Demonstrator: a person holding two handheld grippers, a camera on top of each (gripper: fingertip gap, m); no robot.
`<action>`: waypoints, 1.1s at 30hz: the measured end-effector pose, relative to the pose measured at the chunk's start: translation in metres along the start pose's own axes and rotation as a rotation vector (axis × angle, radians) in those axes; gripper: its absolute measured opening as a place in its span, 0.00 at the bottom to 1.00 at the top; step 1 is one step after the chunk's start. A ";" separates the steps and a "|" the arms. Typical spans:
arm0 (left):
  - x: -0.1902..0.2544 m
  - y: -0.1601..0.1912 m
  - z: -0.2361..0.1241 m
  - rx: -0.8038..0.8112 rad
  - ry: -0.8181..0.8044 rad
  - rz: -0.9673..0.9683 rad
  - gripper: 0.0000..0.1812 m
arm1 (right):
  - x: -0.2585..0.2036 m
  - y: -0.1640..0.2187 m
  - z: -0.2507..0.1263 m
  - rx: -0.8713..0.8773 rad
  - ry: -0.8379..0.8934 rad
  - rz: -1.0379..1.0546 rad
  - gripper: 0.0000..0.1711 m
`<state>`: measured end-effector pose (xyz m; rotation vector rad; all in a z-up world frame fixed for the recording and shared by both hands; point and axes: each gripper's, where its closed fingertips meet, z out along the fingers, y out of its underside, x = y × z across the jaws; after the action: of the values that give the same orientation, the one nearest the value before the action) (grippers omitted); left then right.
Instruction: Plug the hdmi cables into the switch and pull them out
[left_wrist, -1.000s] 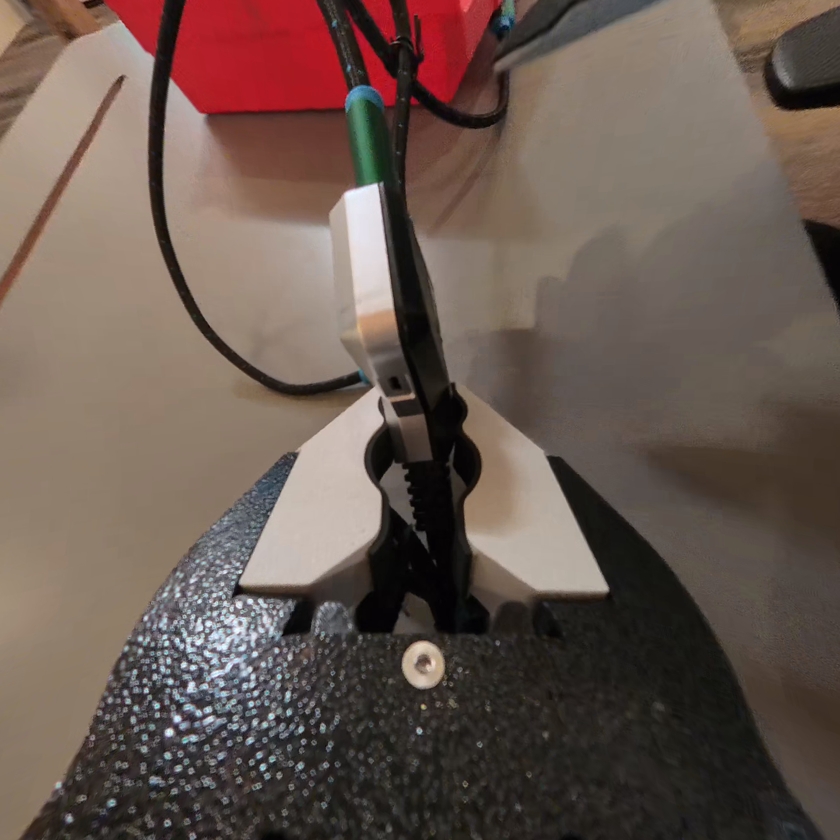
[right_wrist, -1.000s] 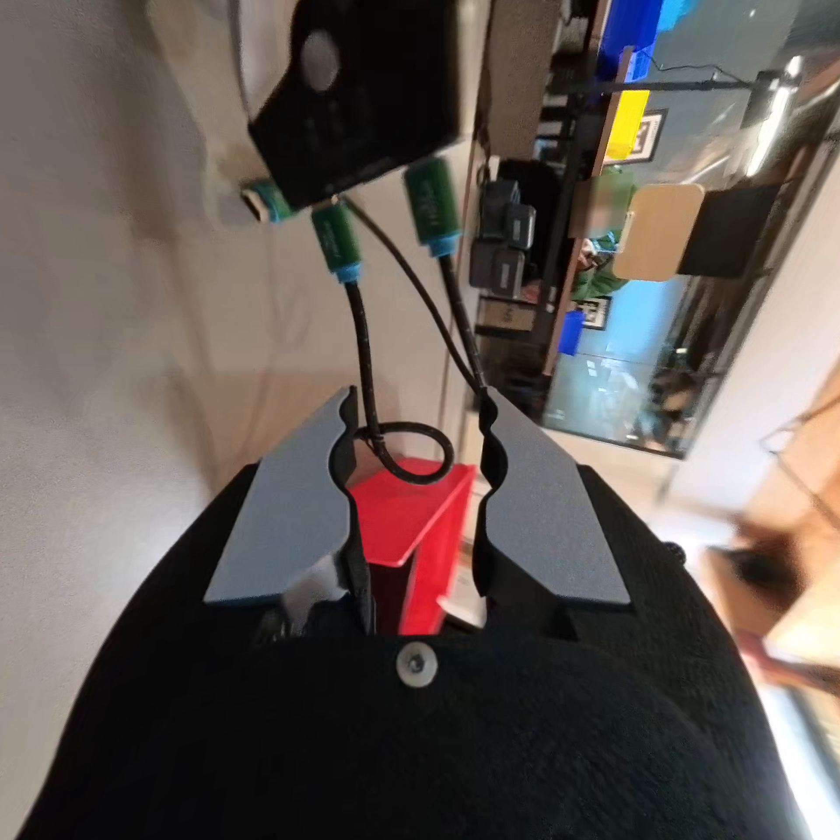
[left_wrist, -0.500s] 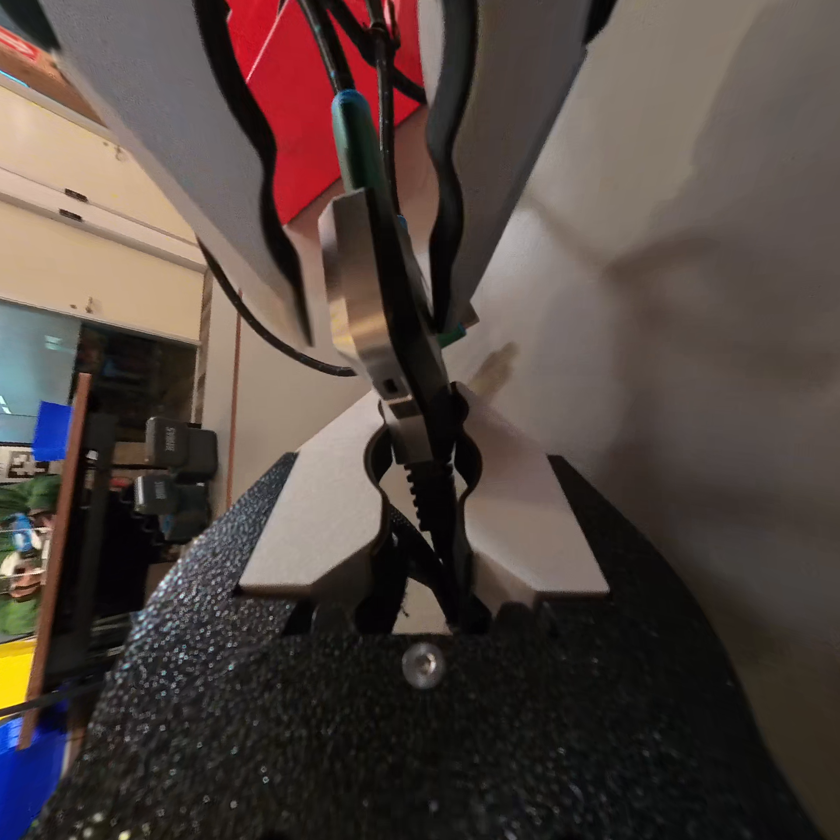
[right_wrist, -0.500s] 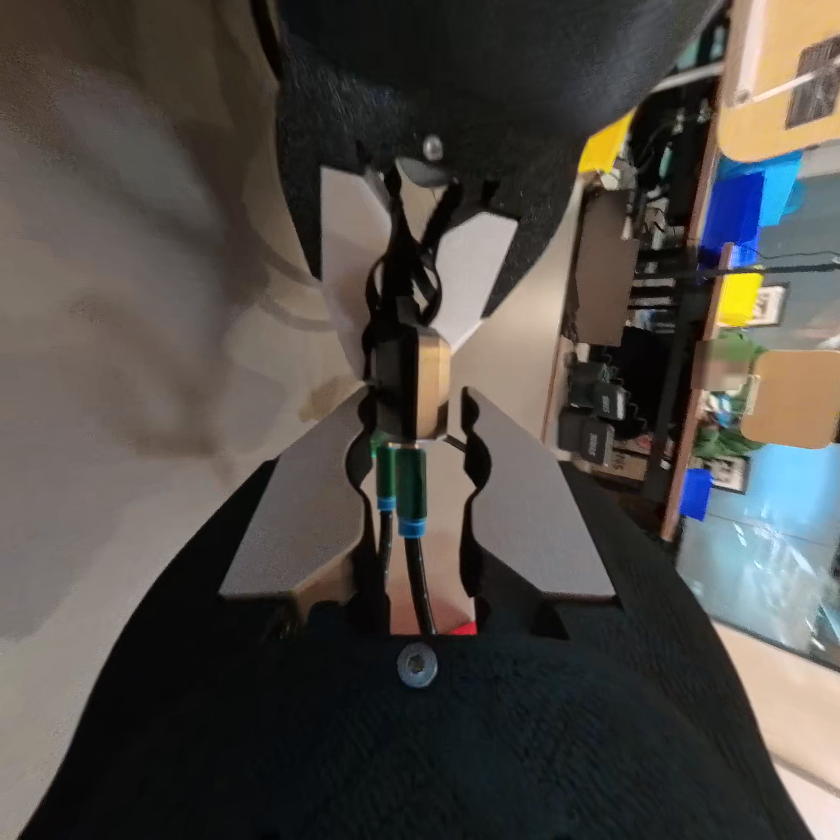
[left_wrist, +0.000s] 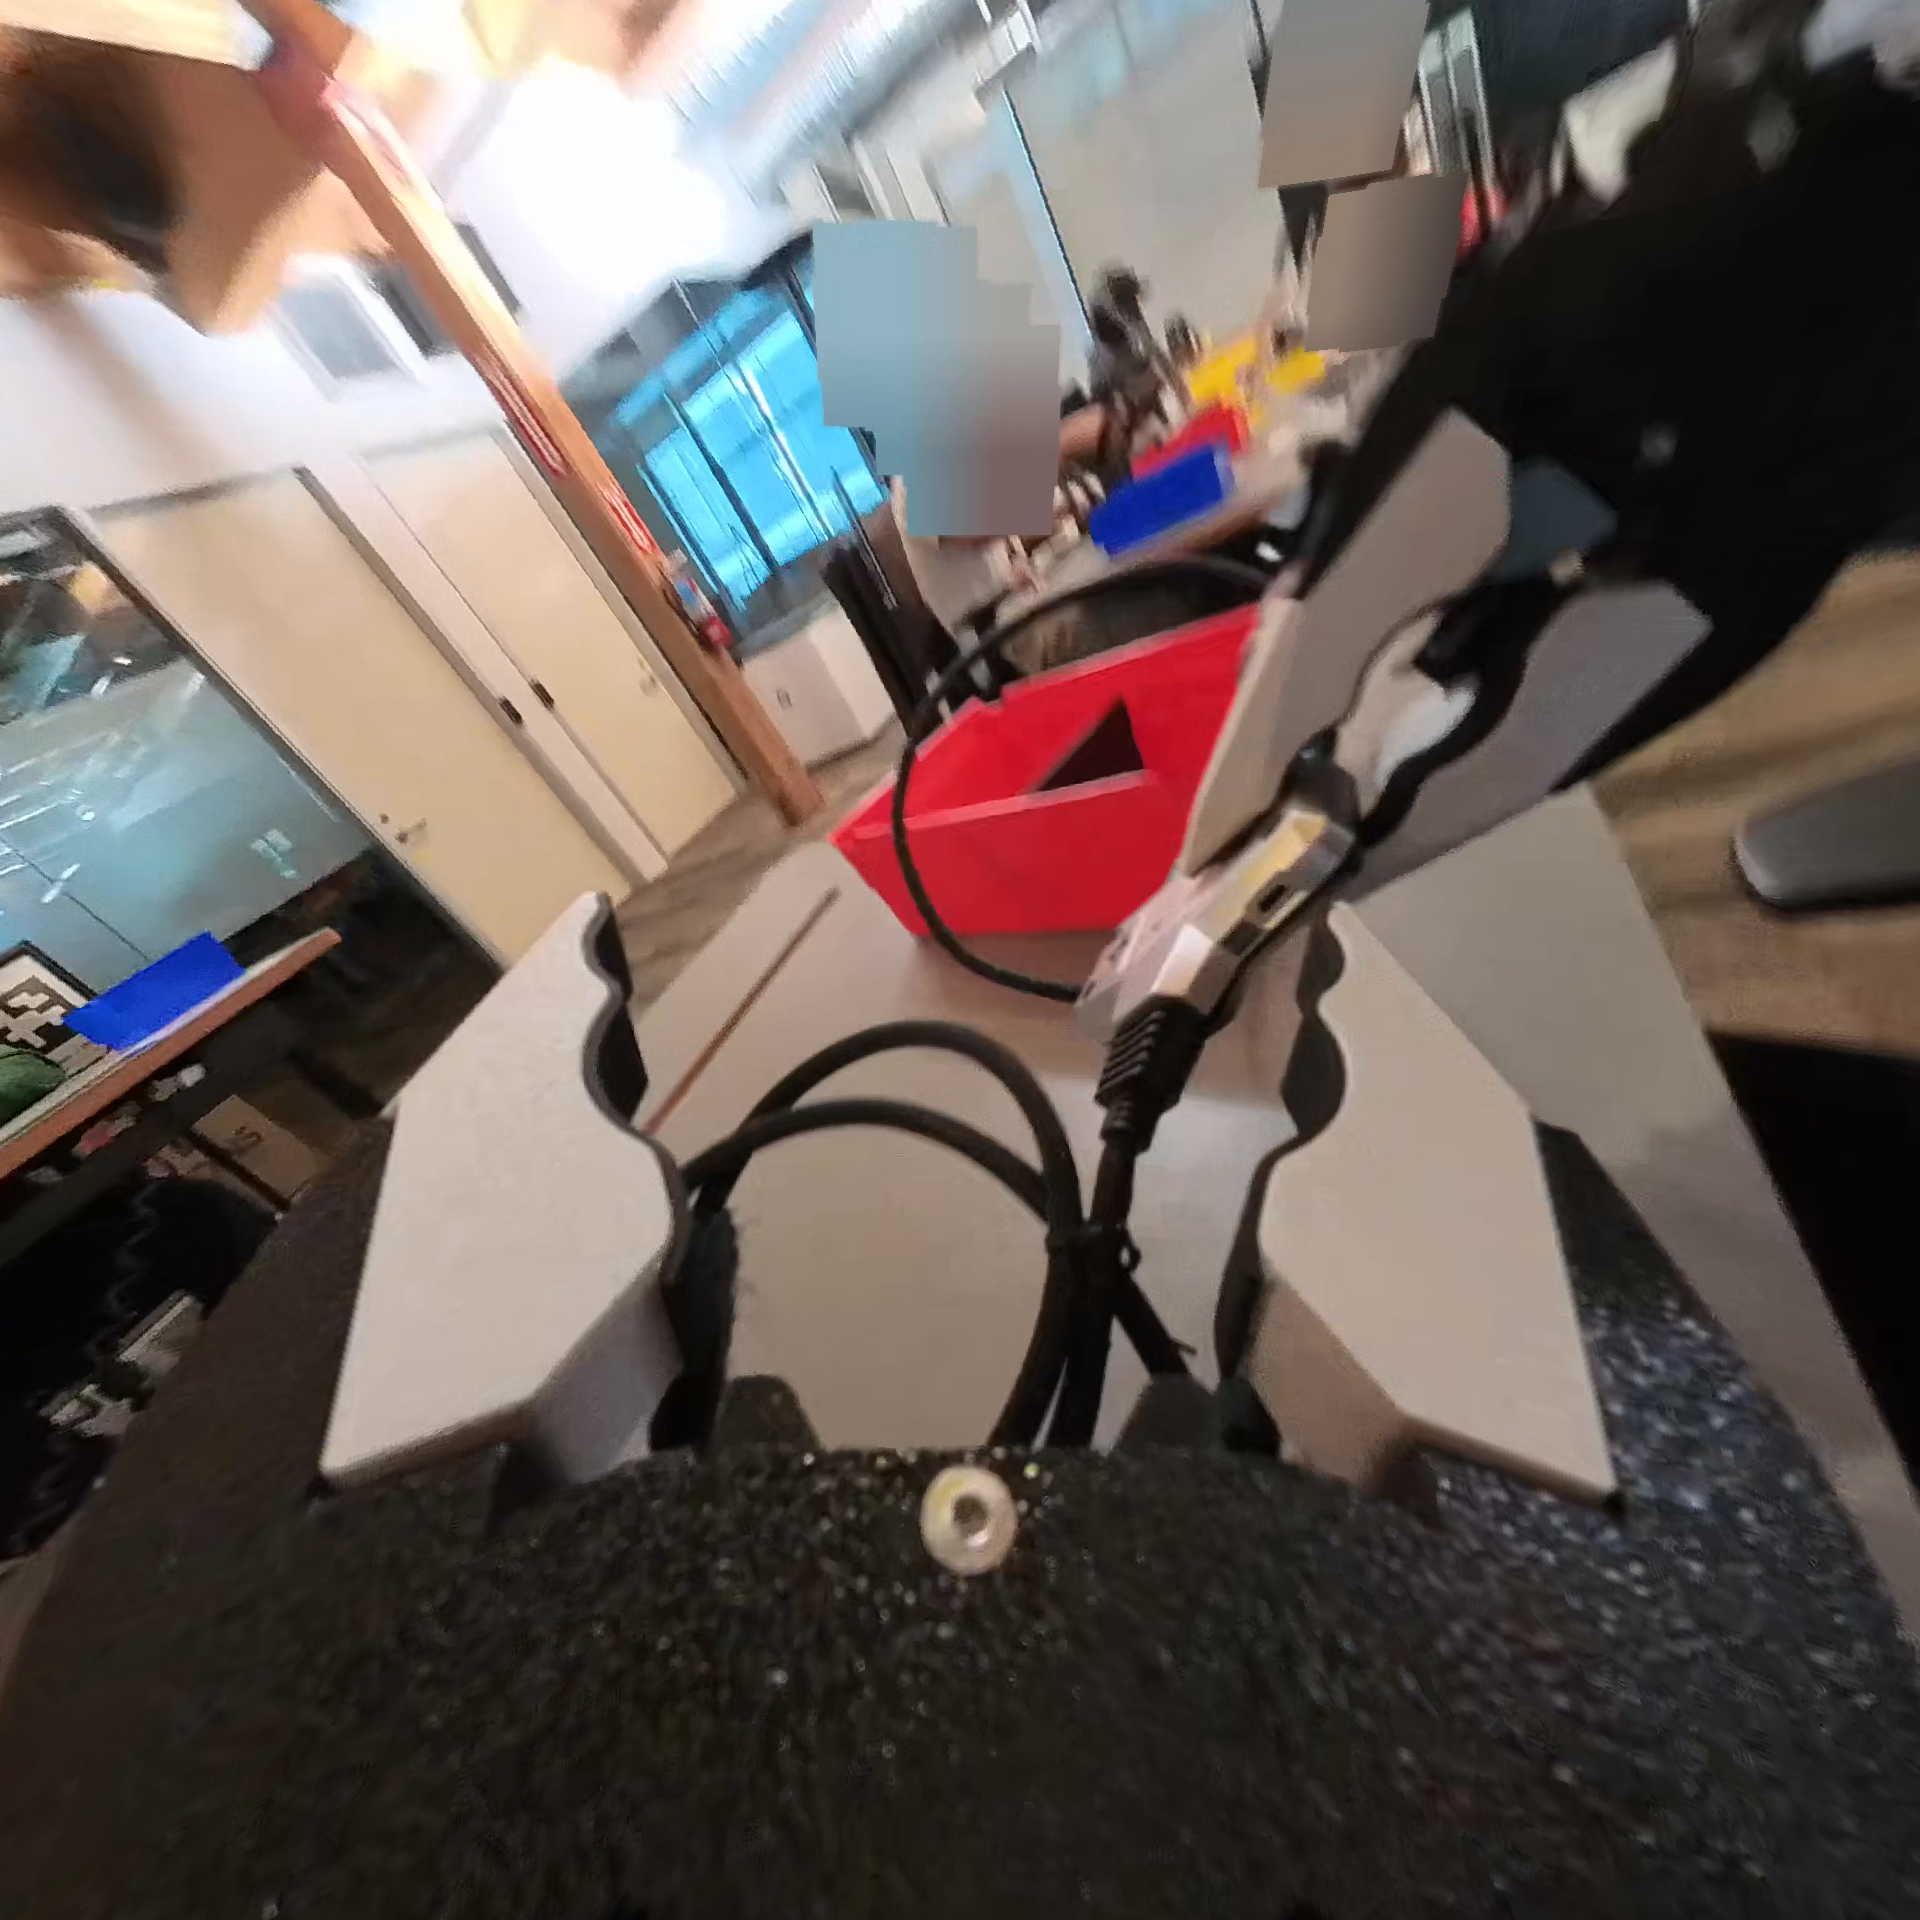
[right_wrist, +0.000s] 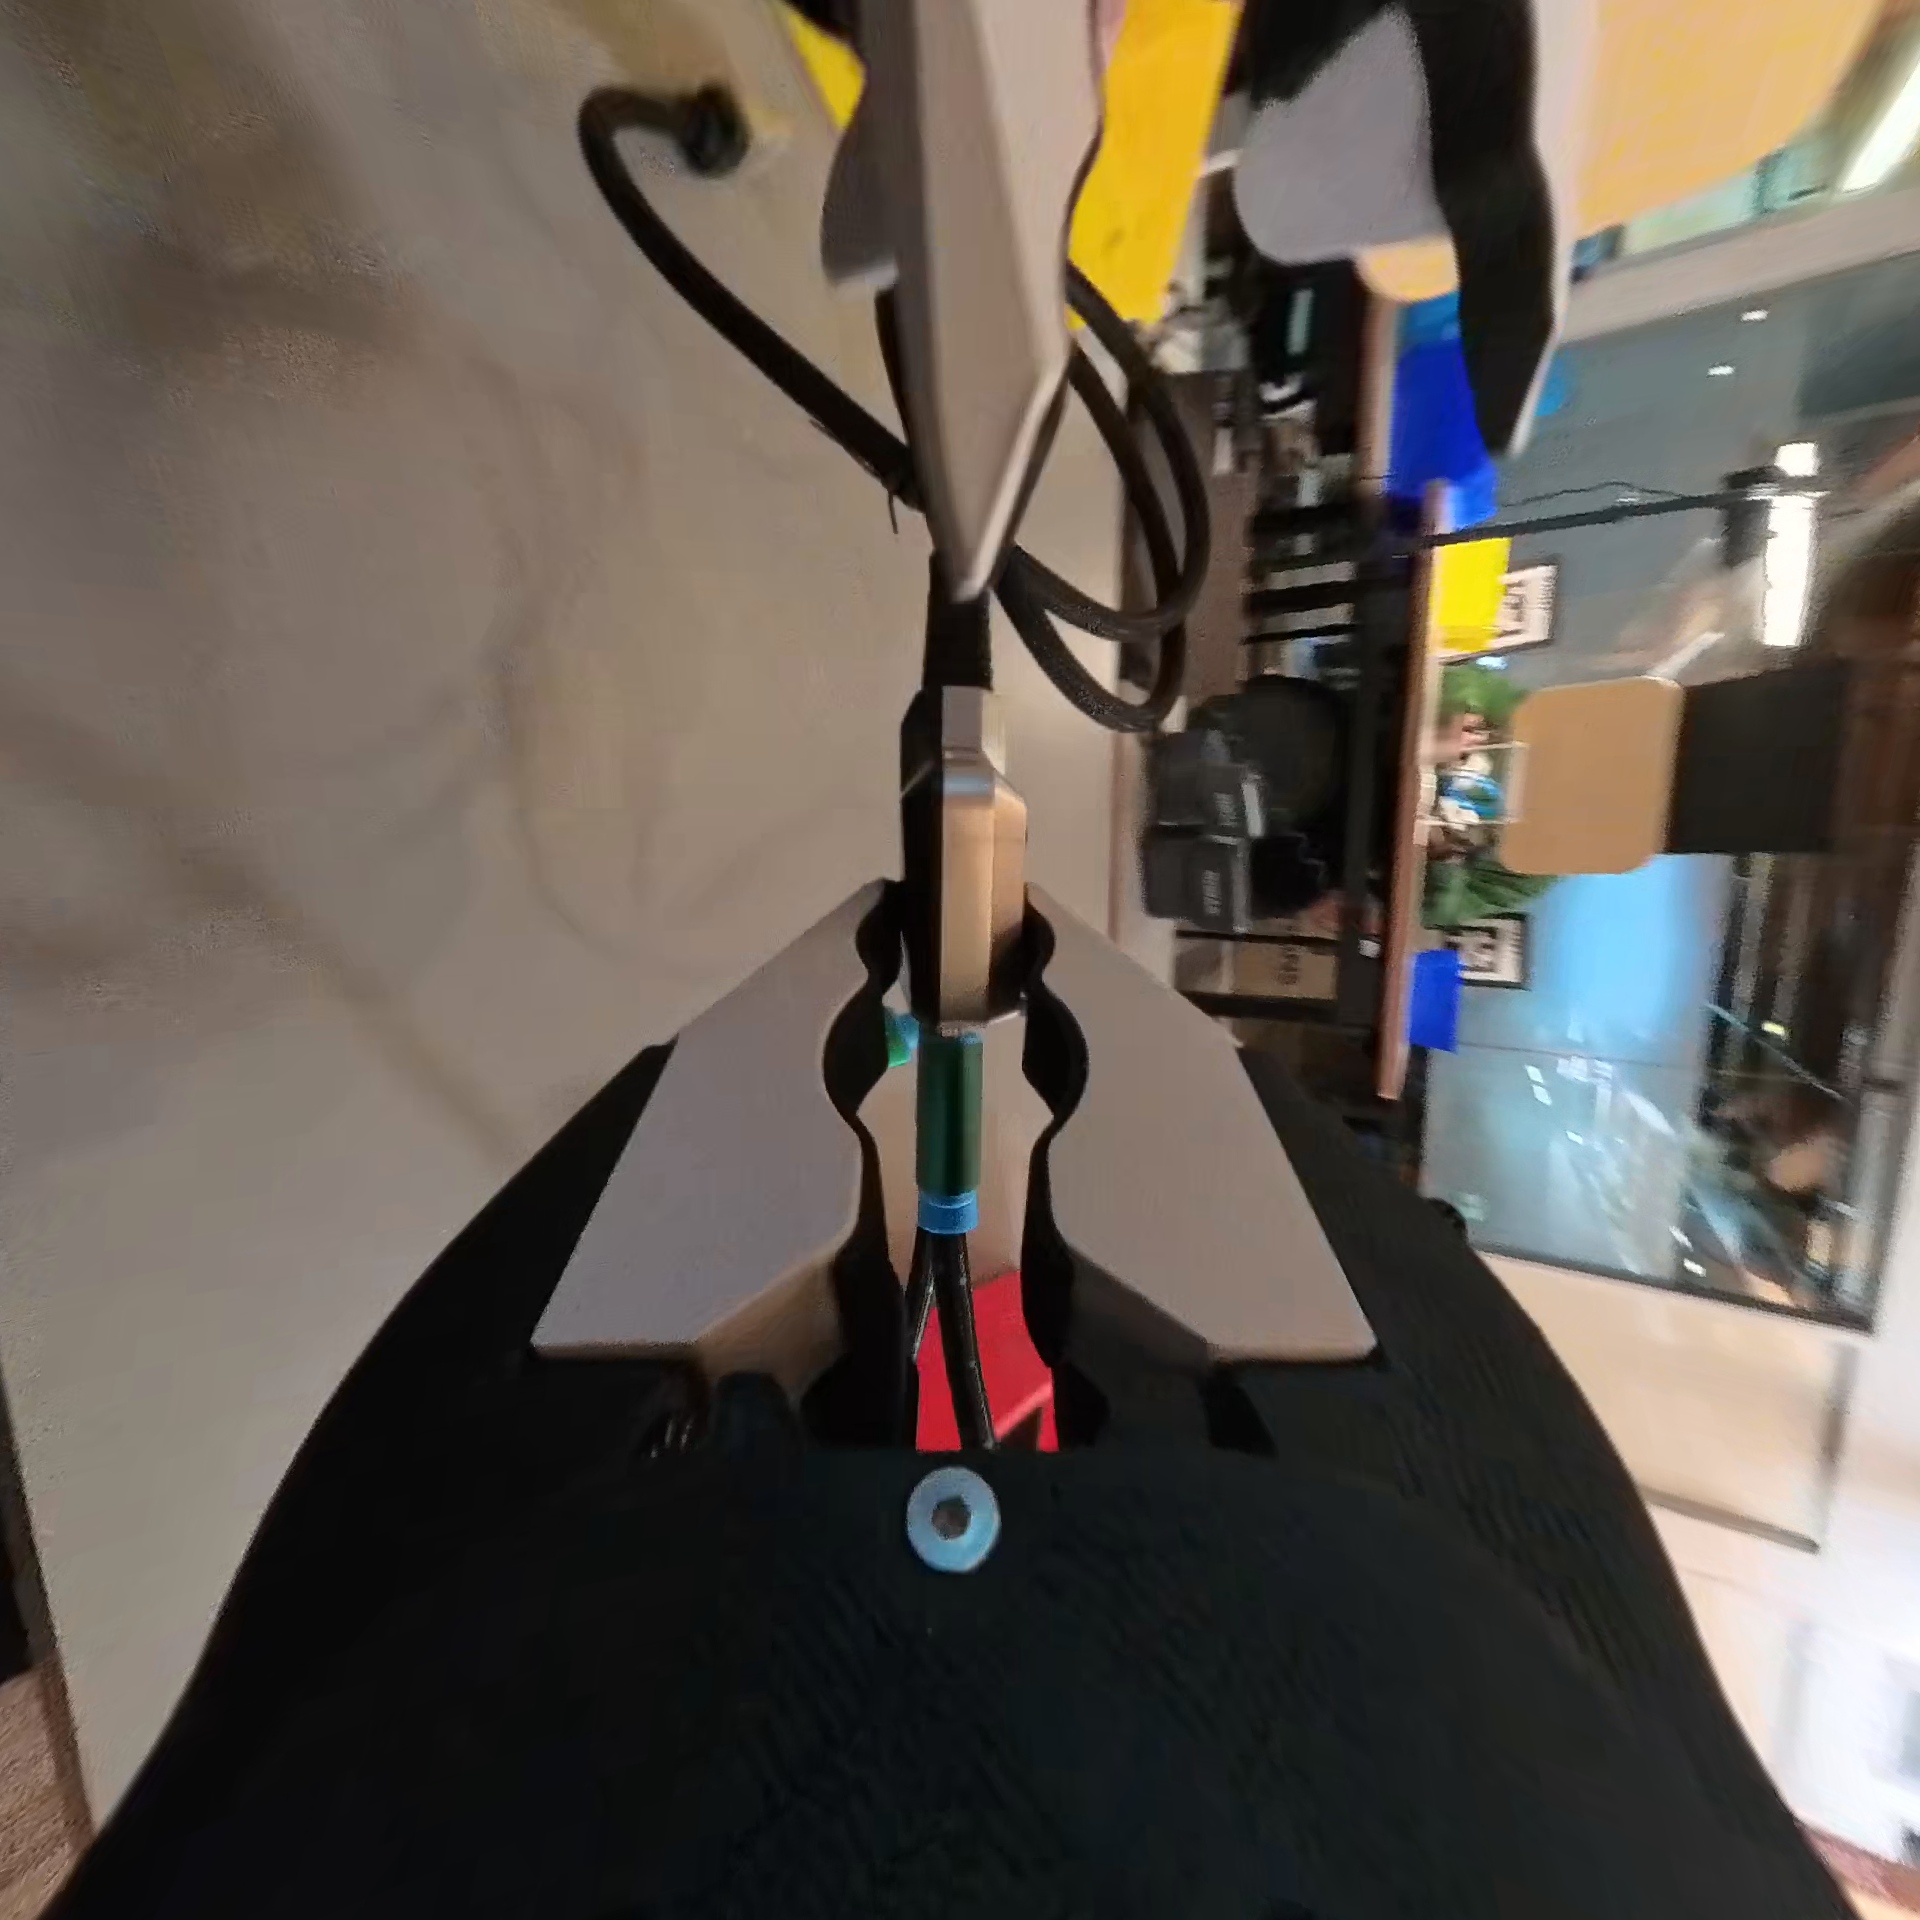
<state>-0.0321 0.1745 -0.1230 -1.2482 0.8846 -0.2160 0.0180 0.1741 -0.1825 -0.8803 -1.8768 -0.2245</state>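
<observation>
While the right tool (right_wrist: 961, 935) pinches the slim silver-and-black switch box (right_wrist: 971, 894) above the beige worktop (left_wrist: 904, 997) — green-sleeved HDMI plug (right_wrist: 948, 1127) seated — the spread left tool (left_wrist: 961, 1049) should grip squarely, pulling straight.

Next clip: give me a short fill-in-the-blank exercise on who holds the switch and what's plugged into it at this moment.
1. The switch is clamped by the ____ gripper.
2. The left gripper has its jaws ____, gripping nothing.
3. The plug seated in the switch has a ____ body with a blue band.
4. The bin on the table is ____.

Missing words: right; open; green; red
</observation>
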 end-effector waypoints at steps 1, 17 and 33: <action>-0.010 -0.012 -0.007 0.047 -0.031 -0.026 0.70 | 0.007 0.000 -0.008 0.000 0.046 -0.005 0.11; -0.096 0.051 -0.035 0.200 -0.233 -0.470 0.66 | 0.167 0.073 -0.136 -0.268 0.508 -0.231 0.11; -0.093 0.132 -0.014 -0.024 -0.358 -0.395 0.62 | 0.237 0.248 -0.193 -0.870 0.277 -0.624 0.11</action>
<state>-0.1436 0.2647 -0.1975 -1.4229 0.3292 -0.2840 0.2663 0.3654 0.0560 -0.7137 -1.7193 -1.5463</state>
